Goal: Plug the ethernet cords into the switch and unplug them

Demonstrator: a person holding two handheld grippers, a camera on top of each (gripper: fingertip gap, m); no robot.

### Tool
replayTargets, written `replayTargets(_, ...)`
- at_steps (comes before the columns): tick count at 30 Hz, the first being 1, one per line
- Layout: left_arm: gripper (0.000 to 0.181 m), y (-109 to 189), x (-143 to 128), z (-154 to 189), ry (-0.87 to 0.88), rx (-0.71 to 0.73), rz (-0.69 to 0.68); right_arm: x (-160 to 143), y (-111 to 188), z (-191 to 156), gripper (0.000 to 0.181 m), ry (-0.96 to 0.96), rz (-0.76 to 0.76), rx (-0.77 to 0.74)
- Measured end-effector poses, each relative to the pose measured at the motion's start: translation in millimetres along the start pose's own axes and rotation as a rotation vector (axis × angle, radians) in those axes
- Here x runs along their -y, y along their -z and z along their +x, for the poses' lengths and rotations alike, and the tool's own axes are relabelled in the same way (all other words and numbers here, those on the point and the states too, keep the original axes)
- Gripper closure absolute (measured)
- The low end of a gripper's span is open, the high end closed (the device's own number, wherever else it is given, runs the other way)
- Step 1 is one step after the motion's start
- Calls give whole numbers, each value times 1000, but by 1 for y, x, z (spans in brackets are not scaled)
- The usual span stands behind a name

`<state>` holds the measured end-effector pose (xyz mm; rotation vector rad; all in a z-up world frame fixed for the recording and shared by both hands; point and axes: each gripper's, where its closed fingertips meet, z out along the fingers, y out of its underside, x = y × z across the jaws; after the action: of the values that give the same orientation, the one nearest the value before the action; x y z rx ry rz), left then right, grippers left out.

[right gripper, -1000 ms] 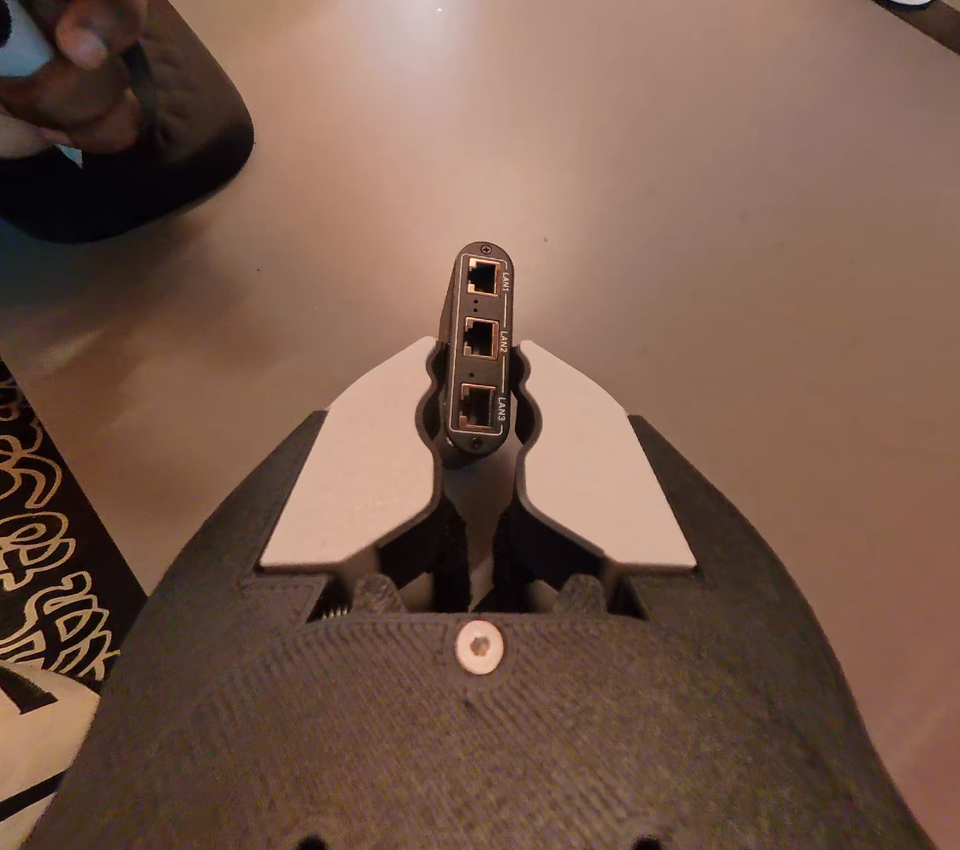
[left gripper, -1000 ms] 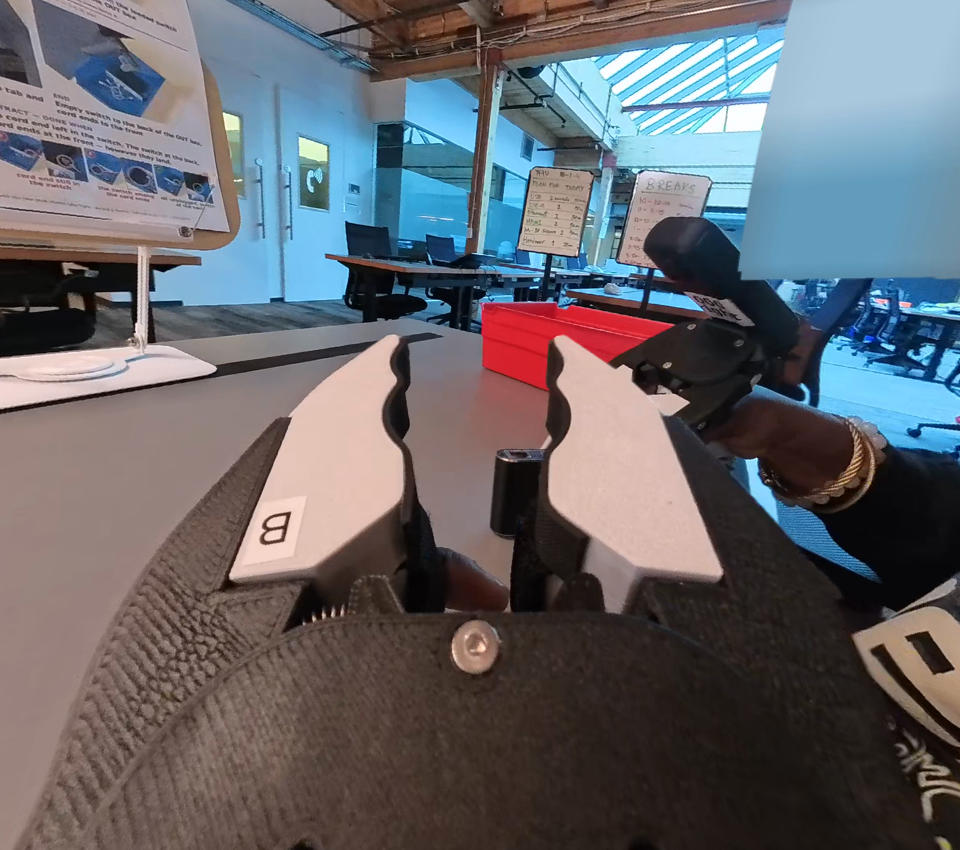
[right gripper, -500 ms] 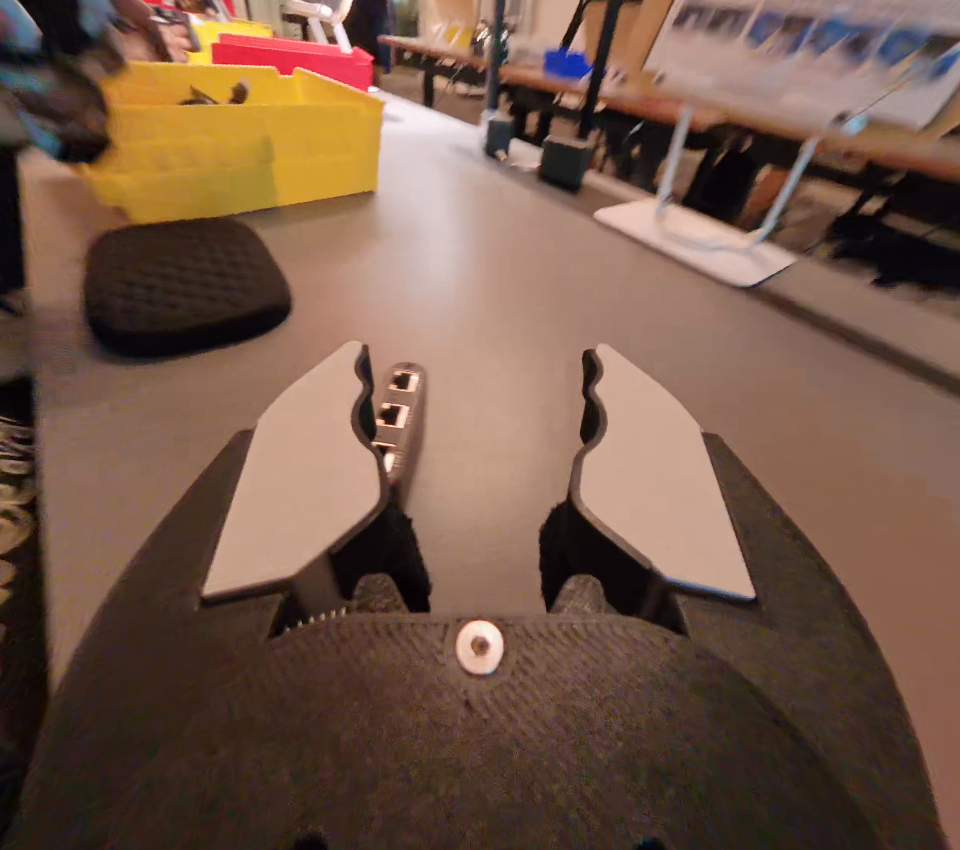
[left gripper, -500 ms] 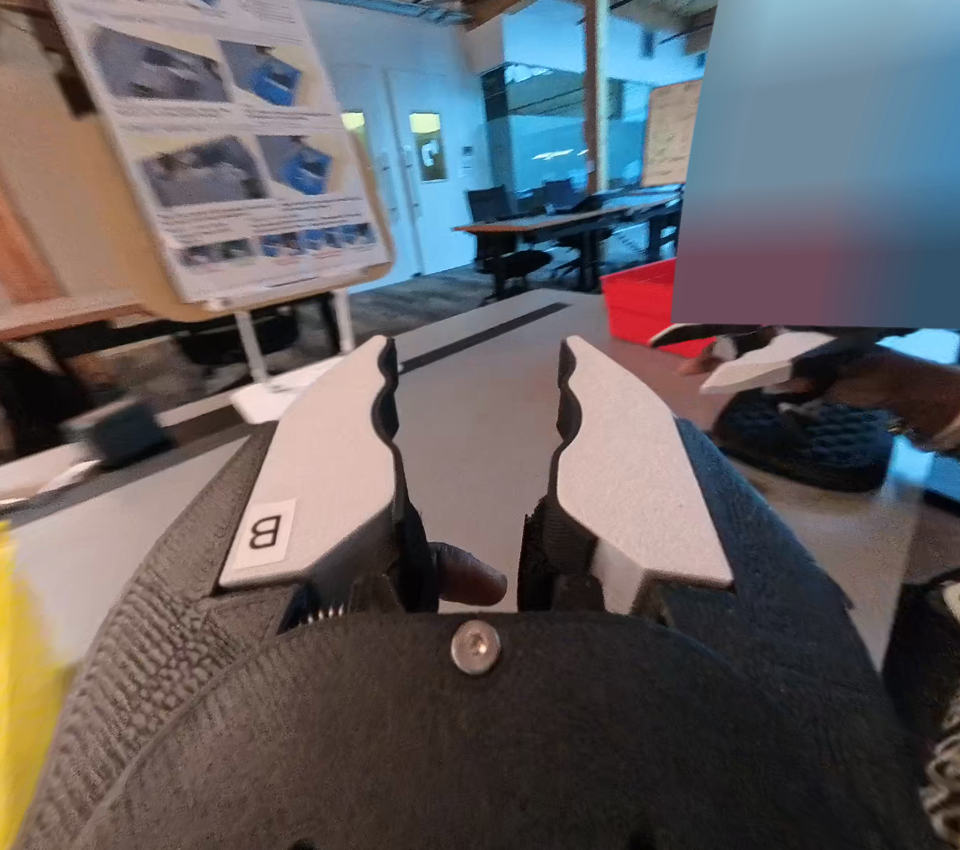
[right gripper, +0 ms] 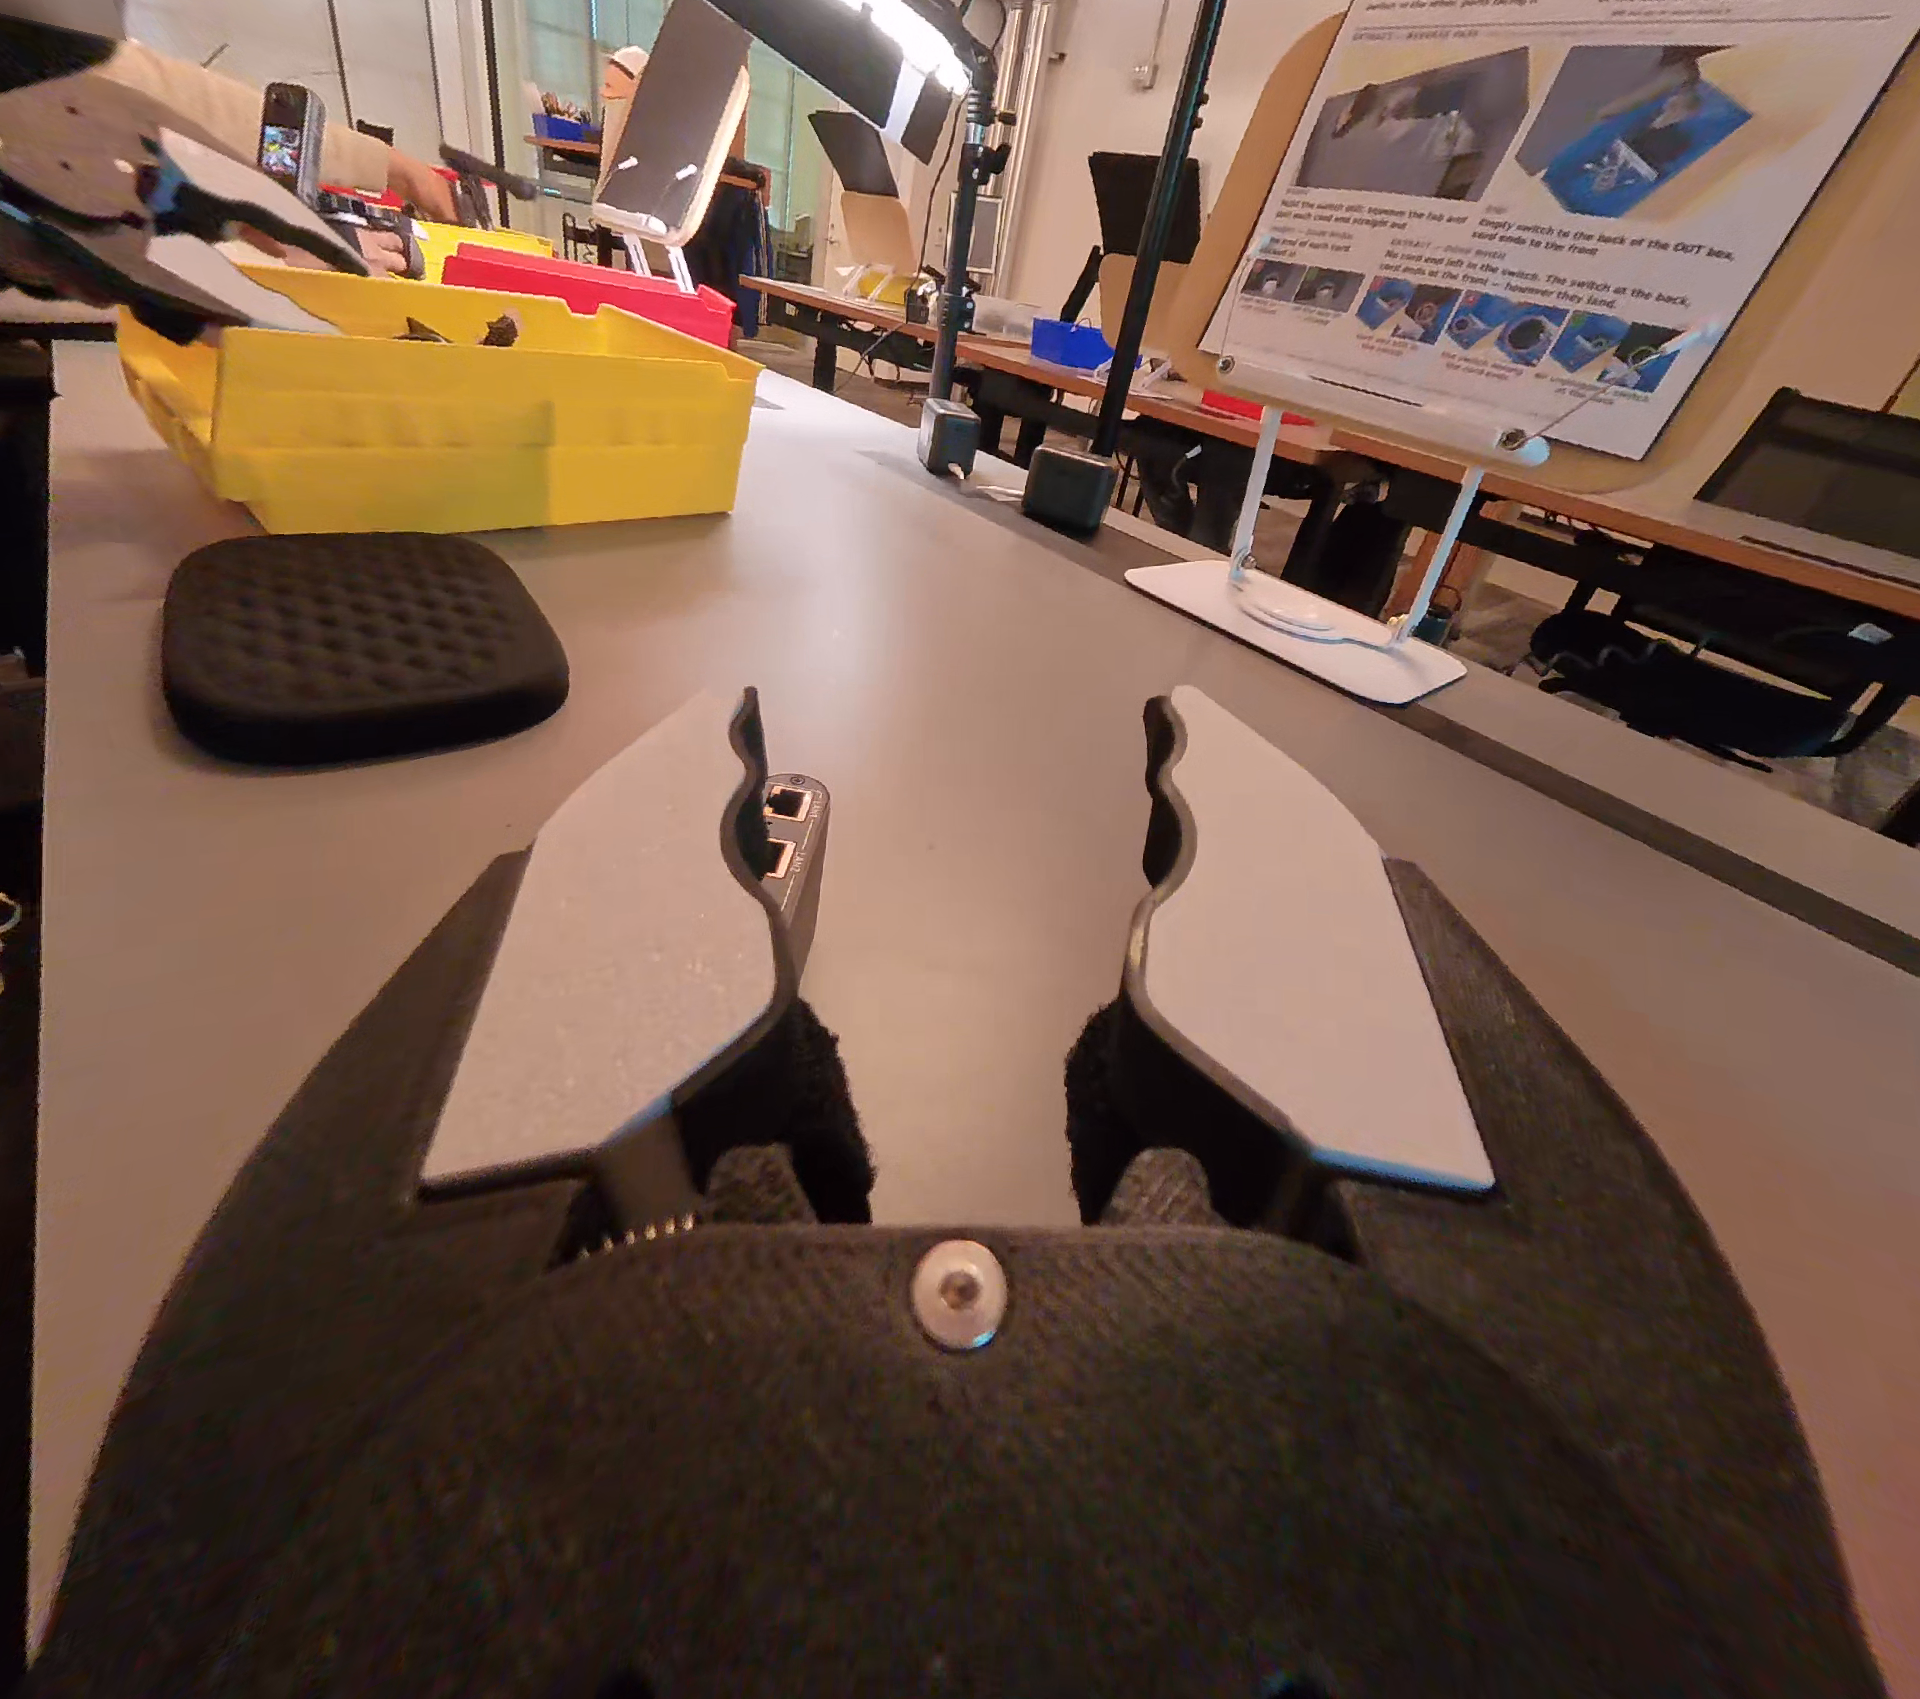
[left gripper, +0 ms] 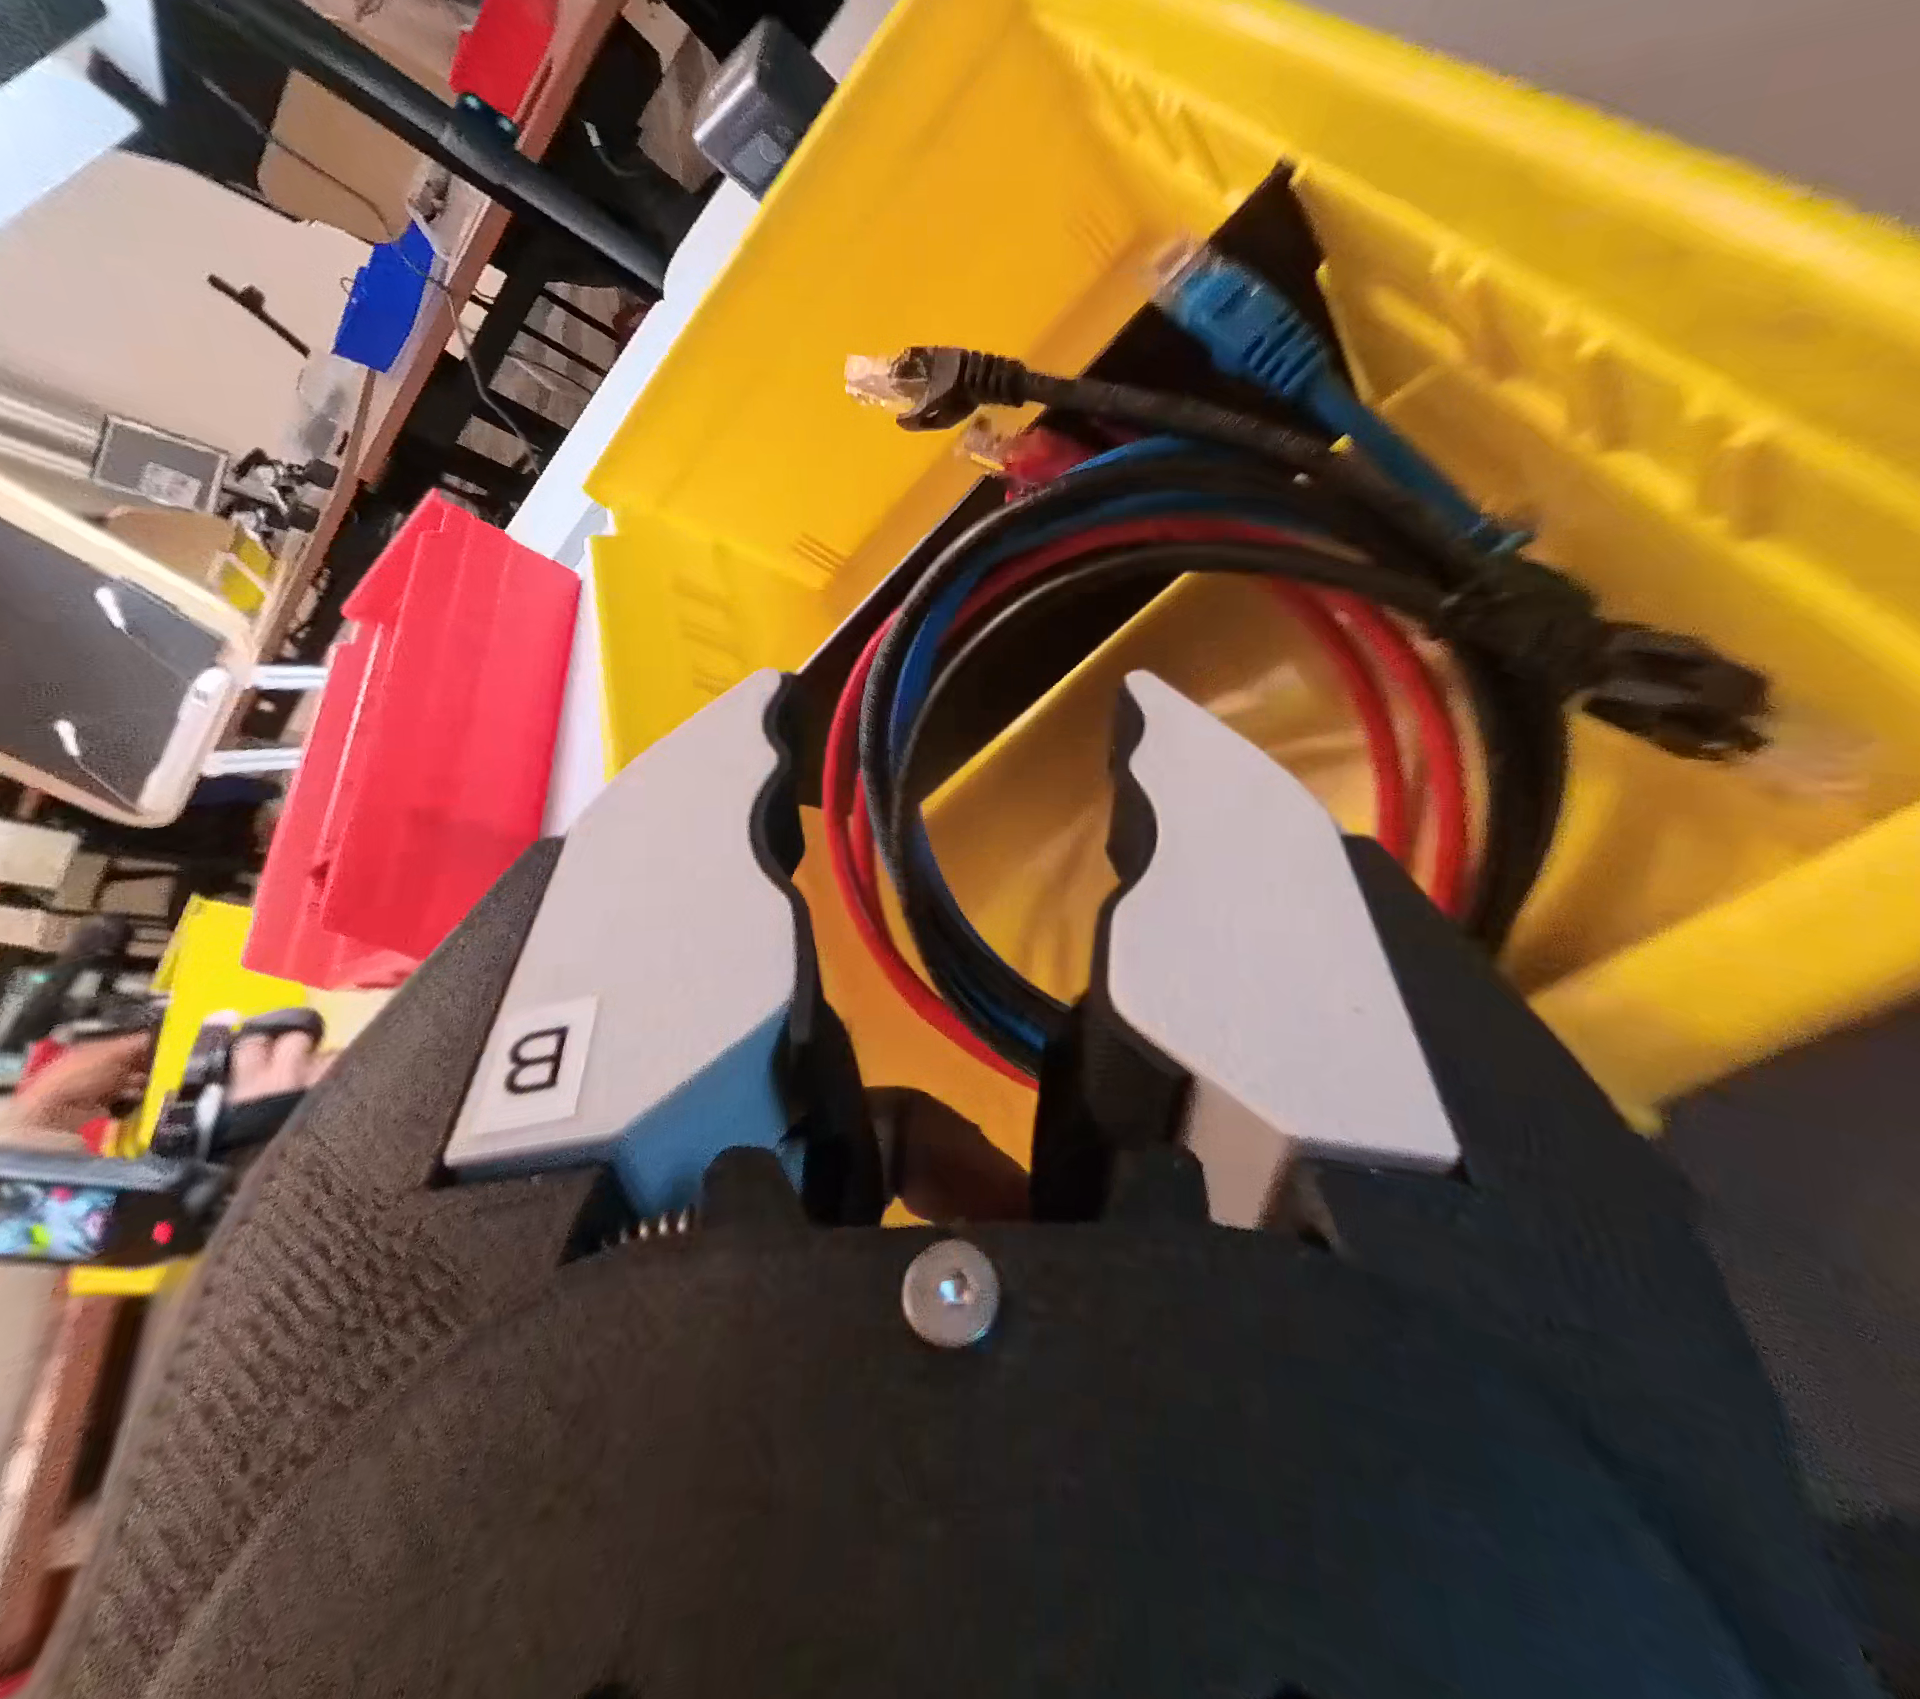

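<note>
A coiled bundle of black, blue and red ethernet cords [left gripper: 1049,600] lies in a yellow bin [left gripper: 914,195], plug ends sticking up. My left gripper [left gripper: 951,693] is open and tilted over the bin, and the near loop of the coil lies between its fingers, not clamped. The left gripper also shows in the right wrist view [right gripper: 239,247], above the yellow bin [right gripper: 468,423]. The small black switch [right gripper: 798,849] lies on the grey table [right gripper: 987,610], ports up, against the inside of my right gripper's left finger. My right gripper [right gripper: 951,704] is open and holds nothing.
A black padded rest [right gripper: 353,641] lies on the table left of the switch, in front of the yellow bin. Red bins [right gripper: 592,288] stand behind it and show in the left wrist view [left gripper: 416,766]. An instruction board on a white stand [right gripper: 1299,621] is at the right. My right fingertips sit around 50 centimetres from my left ones.
My right gripper opened and let go of the switch, which now lies on the table. My left gripper swung left from the table to the yellow bin, over the cords.
</note>
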<state>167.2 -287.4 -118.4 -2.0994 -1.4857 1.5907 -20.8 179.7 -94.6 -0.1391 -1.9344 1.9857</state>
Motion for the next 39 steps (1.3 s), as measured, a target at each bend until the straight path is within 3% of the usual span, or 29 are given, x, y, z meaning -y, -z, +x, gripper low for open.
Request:
replayTargets(4, 129, -27, -15, -5, -133, -47, -92, 1, 0, -1, 112, 13, 4, -5)
replayTargets(7, 149, -39, -20, -12, -210, -18, -136, 0, 0, -1, 112, 10, 0, -2)
replayTargets(10, 166, -37, -14, -10, -159, -30, -106, 1, 1, -1, 112, 14, 9, -7)
replayTargets(15, 172, -9, -3, -34, -61, 126, -29, -1, -1, 0, 113, 4, -3, -4)
replayTargets(19, 173, 23, 19, -65, 35, 364, 58, -2, -1, -1, 113, 13, -10, -5)
replayTargets(23, 175, 68, 65, -84, 206, 583, 305, -1, -1, -4, 113, 48, -5, -4)
replayTargets(25, 175, 89, 92, -80, 299, 606, 456, -2, -2, -7, 113, 73, -12, 5)
replayTargets(29, 175, 100, 154, -31, 393, 425, 693, -3, -4, -18, 112, 155, -19, 28)
replayTargets(32, 175, 88, 199, 38, 342, 217, 792, 0, -4, -29, 112, 236, 13, 51)
replayTargets(35, 175, 80, 241, 124, 256, -152, 926, 11, -4, -47, 112, 286, 114, 113)
replayTargets(39, 175, 90, 266, 205, 142, -614, 1026, 20, -4, -67, 113, 308, 192, 183)
